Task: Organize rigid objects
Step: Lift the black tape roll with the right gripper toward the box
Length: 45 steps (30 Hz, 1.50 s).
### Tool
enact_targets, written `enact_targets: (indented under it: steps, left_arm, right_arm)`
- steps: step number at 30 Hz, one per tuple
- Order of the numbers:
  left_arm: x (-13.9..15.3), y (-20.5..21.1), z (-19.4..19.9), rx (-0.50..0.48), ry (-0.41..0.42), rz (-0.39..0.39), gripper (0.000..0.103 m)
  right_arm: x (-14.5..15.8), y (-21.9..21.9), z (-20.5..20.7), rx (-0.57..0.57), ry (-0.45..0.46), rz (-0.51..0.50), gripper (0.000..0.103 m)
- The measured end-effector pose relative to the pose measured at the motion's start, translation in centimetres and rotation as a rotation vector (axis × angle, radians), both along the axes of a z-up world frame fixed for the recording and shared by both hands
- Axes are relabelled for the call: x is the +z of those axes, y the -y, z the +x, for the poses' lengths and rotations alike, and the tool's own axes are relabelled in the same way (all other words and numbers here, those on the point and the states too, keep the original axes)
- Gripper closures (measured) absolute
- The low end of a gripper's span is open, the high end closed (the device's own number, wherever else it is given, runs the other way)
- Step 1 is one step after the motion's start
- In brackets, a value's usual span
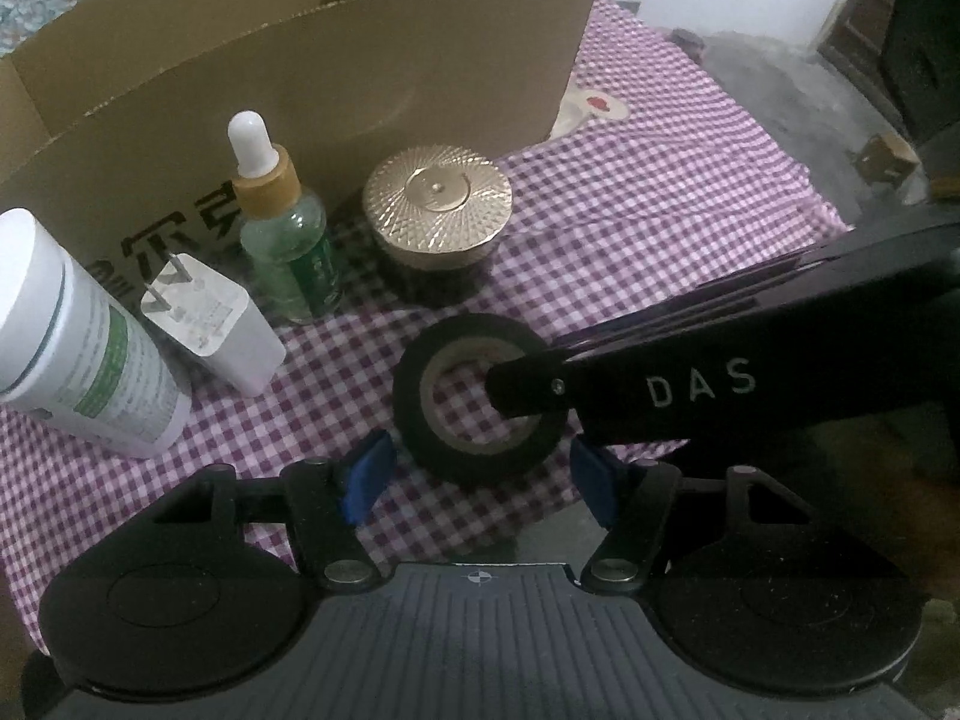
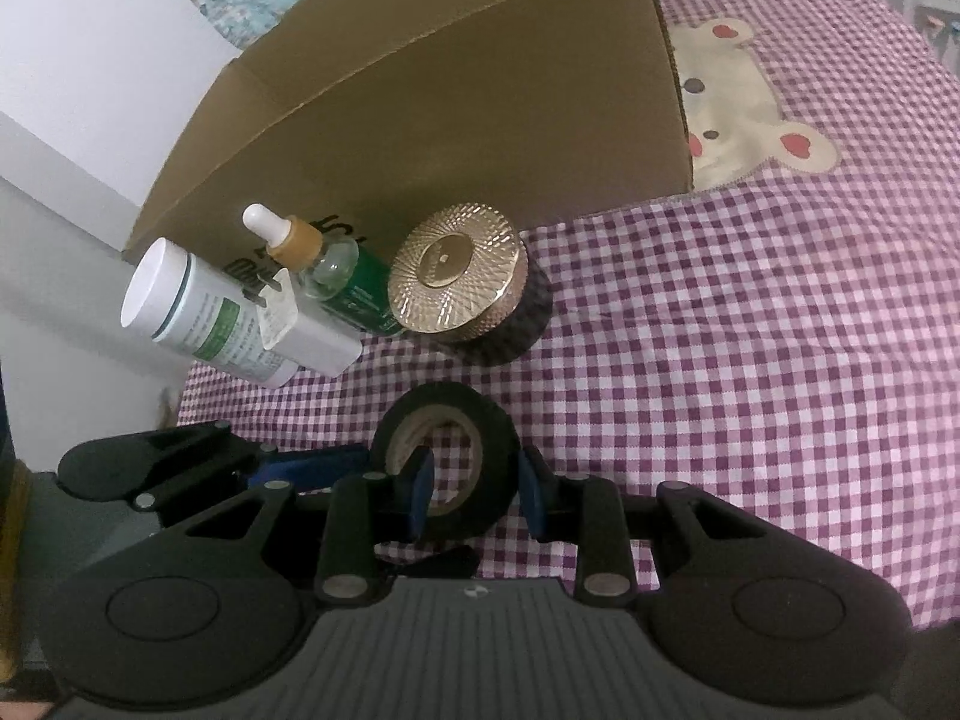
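1. We see a checked cloth (image 2: 750, 360), with a box (image 2: 450, 120) at upper centre.
2. We count one tape roll (image 2: 444, 420) at lower centre, one jar (image 2: 456, 276), one dropper (image 2: 330, 264), one tube (image 2: 192, 306) and one plug (image 2: 306, 330).
3. Our right gripper (image 2: 474, 480) pinches the roll's wall; our left gripper (image 1: 480, 474) stands open around the roll.

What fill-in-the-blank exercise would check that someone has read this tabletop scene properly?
1. The right gripper is closed on the wall of the black roll of ___.
2. The roll lies on a tablecloth checked in white and ___.
3. The clear glass dropper bottle stands between the white plug adapter and the round dark jar with the ___ lid.
4. Behind them stands an open brown box made of ___.

Missing words: tape; purple; gold; cardboard.
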<state>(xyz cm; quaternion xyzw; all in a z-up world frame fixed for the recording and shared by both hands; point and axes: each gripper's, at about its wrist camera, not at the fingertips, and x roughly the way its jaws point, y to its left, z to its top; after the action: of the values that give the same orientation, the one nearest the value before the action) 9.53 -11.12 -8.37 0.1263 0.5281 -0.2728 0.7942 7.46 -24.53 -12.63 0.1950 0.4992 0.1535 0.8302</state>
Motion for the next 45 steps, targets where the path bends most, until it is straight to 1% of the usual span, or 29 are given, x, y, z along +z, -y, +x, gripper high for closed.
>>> enact_targets:
  steps: [6, 9, 12, 14, 17, 22, 31, 45]
  left_arm:
    - [-0.2, 1.0, -0.3, -0.033, 0.044, 0.034, 0.037]
    - [-0.4, 1.2, -0.4, -0.035, 0.064, 0.049, 0.04]
    - [-0.2, 0.8, -0.4, -0.028, 0.066, 0.045, 0.042]
    - [-0.3, 0.8, -0.3, -0.028, 0.067, 0.044, 0.042]
    - [-0.2, 0.5, -0.4, -0.029, 0.066, 0.038, 0.042]
    - [0.4, 0.4, -0.6, -0.029, 0.079, 0.023, 0.042]
    - [1.7, 0.4, -1.1, -0.035, 0.106, 0.015, 0.042]
    - [4.6, 0.0, -2.9, -0.038, 0.165, -0.007, 0.042]
  right_arm:
    - [0.0, -0.1, 0.2, 0.011, 0.011, -0.014, 0.07]
    - [-0.2, -0.7, 0.4, 0.02, 0.021, -0.03, 0.07]
    - [-0.3, -1.1, 0.5, 0.032, 0.031, -0.048, 0.07]
    - [-0.3, -1.2, 0.4, 0.033, 0.034, -0.059, 0.074]
    - [-0.5, -1.3, 0.5, 0.024, 0.03, -0.06, 0.077]
    - [-0.3, -1.1, 0.2, 0.014, 0.033, -0.058, 0.077]
    - [1.4, 0.0, -0.8, 0.0, 0.058, -0.055, 0.077]
    - [4.4, -0.3, -2.6, -0.017, 0.12, -0.061, 0.077]
